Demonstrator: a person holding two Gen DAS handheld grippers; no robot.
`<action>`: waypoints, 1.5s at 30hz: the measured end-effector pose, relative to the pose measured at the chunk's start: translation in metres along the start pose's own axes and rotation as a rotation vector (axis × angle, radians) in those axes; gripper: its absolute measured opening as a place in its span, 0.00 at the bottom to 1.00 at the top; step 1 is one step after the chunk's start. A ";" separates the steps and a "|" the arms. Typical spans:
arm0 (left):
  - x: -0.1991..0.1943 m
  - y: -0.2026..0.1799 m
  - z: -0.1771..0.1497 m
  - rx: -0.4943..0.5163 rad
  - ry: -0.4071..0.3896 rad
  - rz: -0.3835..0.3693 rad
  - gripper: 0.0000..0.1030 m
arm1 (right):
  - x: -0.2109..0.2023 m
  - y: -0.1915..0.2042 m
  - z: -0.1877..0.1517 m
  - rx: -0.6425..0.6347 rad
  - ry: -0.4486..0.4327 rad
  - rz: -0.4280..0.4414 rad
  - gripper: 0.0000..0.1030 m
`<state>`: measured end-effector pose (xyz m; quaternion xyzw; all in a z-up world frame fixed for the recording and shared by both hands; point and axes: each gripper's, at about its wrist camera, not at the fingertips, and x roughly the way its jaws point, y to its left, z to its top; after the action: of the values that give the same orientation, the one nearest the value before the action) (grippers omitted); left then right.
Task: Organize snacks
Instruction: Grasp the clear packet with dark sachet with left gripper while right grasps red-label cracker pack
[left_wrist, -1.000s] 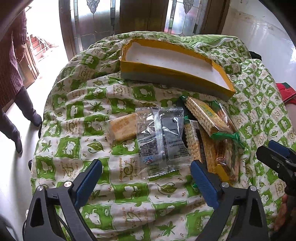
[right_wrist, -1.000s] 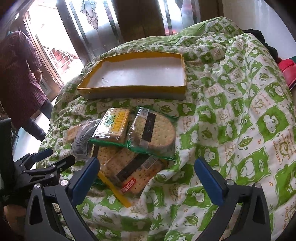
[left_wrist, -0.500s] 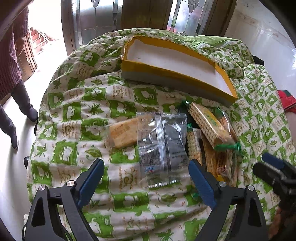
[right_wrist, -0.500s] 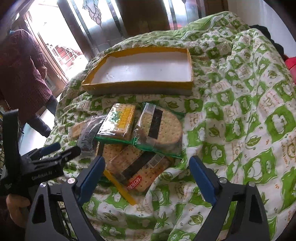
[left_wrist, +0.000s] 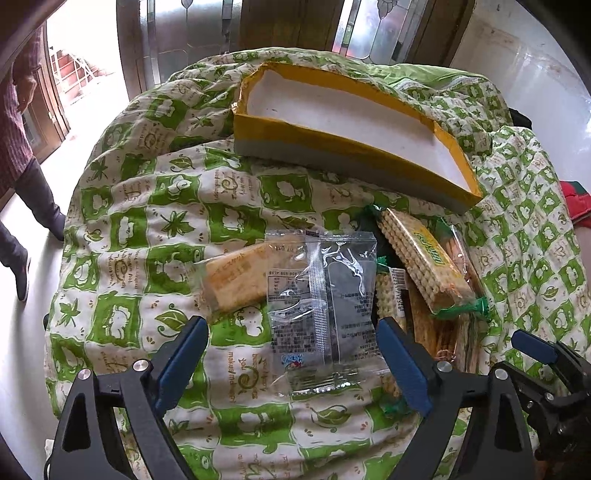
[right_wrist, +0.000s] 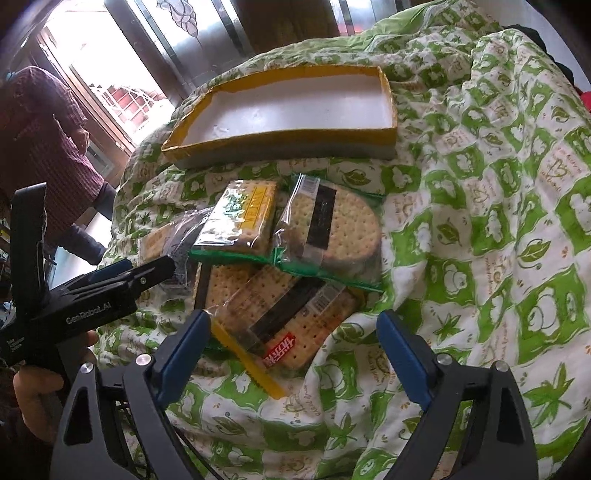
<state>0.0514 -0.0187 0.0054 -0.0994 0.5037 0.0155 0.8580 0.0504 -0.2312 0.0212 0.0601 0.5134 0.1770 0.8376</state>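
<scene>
My left gripper (left_wrist: 291, 354) hangs wide open over the silver snack packet (left_wrist: 325, 302), which lies right between my fingers on the green quilt (left_wrist: 155, 229). My right gripper (right_wrist: 291, 354) gapes too, the cracker pack (right_wrist: 284, 321) just ahead of it. The yellow-rimmed box (right_wrist: 295, 107) sits beyond the pile.

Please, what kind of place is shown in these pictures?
Probably a room in a home: snack packets and a shallow box lie on a green patterned quilt, near stained-glass doors.
</scene>
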 end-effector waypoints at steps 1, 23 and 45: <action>0.001 0.000 0.001 0.000 0.001 -0.001 0.91 | 0.001 0.001 0.000 0.000 0.001 0.000 0.89; 0.031 -0.012 0.015 0.010 0.055 -0.008 0.76 | 0.044 -0.015 0.000 0.253 0.129 0.140 0.82; 0.003 -0.010 -0.012 0.080 0.038 -0.007 0.64 | 0.049 -0.019 -0.001 0.308 0.169 0.125 0.70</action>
<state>0.0442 -0.0306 -0.0013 -0.0673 0.5198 -0.0095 0.8516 0.0746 -0.2309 -0.0257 0.2041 0.5982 0.1524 0.7597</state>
